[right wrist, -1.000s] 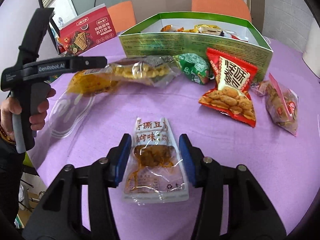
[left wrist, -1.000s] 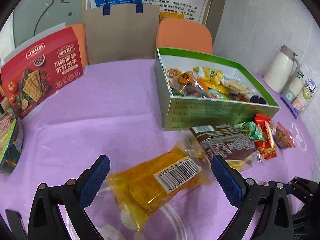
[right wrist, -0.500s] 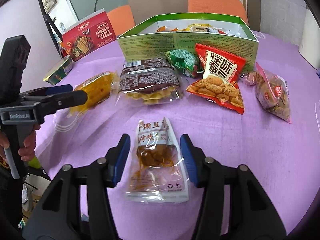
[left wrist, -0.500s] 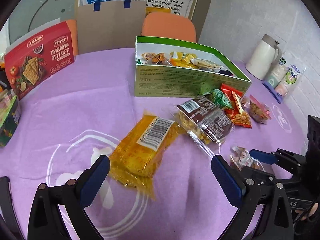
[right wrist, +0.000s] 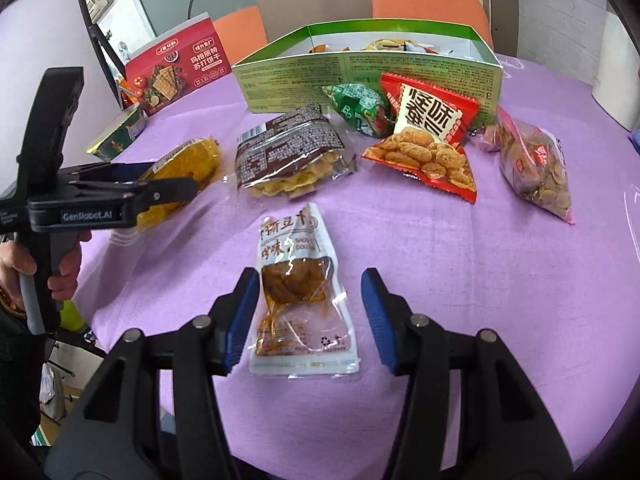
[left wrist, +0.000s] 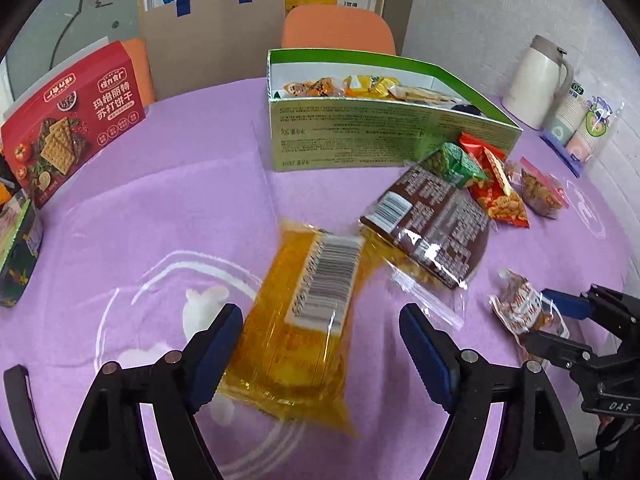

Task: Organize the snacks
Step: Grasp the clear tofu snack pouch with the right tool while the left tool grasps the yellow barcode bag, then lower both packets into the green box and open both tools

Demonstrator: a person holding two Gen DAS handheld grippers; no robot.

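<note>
Green box point(left wrist: 384, 136) at twelve o'clock is part-filled; six packets remain out, while our left gripper point(left wrist: 320, 344) is closing, not yet gripping, around the yellow packet point(left wrist: 304, 320) and our right gripper point(right wrist: 306, 312) brackets the dried-tofu pouch point(right wrist: 300, 296) unclenched.

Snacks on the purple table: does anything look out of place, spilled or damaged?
Nothing looks spilled or torn. Several packets still lie loose in front of the green box instead of inside it: the yellow packet, brown packet, red packet and clear pouch.

Tablecloth point(left wrist: 168, 184) looks like matt purple cloth. The orange snack pack point(left wrist: 296, 320) is shiny clear plastic film; green box point(left wrist: 360, 136) is smooth printed cardboard, gripper pads point(right wrist: 240, 312) matt blue.
</note>
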